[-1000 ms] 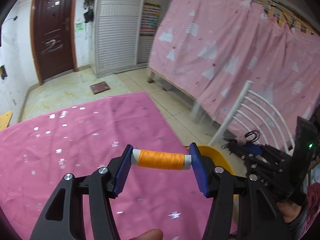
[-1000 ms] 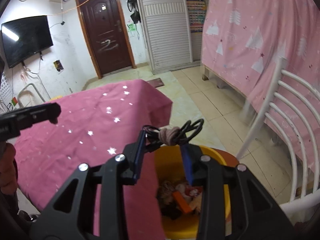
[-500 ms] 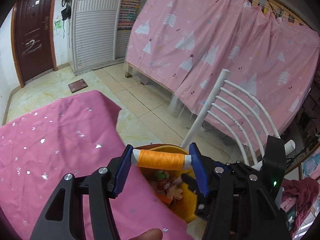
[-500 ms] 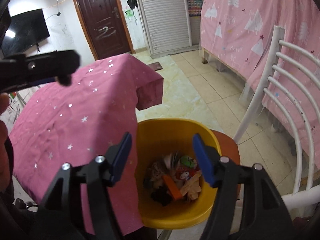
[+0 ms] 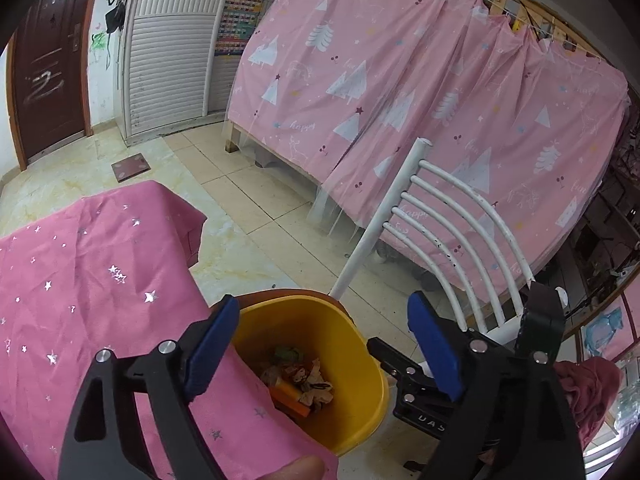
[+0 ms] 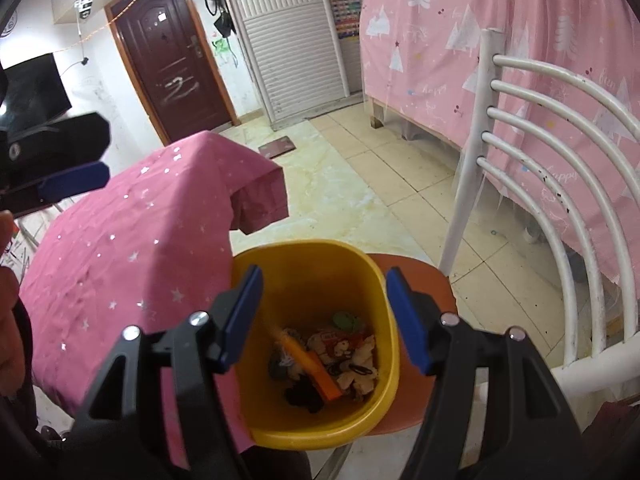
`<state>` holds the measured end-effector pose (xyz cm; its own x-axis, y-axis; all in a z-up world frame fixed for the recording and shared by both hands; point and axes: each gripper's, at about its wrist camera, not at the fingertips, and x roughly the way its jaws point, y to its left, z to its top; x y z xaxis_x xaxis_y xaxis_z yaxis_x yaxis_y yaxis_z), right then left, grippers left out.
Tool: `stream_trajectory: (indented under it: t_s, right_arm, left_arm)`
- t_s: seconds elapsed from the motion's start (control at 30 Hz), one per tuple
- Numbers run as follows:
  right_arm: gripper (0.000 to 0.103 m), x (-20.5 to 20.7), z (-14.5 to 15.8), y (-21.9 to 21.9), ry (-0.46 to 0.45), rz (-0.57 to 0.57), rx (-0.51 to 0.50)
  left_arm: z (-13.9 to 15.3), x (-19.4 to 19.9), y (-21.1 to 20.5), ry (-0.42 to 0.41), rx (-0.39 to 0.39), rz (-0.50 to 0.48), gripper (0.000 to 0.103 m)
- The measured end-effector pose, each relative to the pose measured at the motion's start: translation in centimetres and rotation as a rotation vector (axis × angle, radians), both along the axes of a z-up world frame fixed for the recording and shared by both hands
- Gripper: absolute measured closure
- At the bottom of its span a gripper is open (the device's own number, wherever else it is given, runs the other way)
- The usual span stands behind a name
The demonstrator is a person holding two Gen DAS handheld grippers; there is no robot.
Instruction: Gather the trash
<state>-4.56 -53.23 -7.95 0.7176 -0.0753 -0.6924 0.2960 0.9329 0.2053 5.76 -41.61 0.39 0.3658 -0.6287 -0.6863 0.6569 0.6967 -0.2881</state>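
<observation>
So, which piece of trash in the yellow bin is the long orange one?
The orange spool, lying slanted in the yellow bin among crumpled wrappers; the other pieces are pale, dark or printed.

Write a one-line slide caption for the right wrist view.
Open right tool hovering over a yellow bin of trash on an orange chair seat.

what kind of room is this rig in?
Likely a lived-in bedroom or dorm-style room: a bed frame hung with a pink curtain, a wall-mounted TV beside a brown door, a tiled floor, and a yellow trash bin on a chair.
</observation>
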Motion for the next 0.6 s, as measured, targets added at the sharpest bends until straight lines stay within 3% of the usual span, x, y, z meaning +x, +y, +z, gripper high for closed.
stream_trajectory:
  t_s: [0.1,0.33,0.6]
  right_arm:
    - [0.041,0.2,0.7,0.5,-0.015,0.004,-0.005]
    - [0.011,2.3,3.2,3.4,-0.08,0.034,-0.007]
    - [0.006,6.5,4.9,11.1,-0.107,0.186,-0.042]
  left_arm:
    - [0.5,0.2,1.0,-0.002,-0.01,0.019,0.024]
    - [2.0,0.7,5.5,-0.052,-0.026,0.108,0.014]
    - [2.8,1.6,14.6,-0.157,0.019,0.327,0.009]
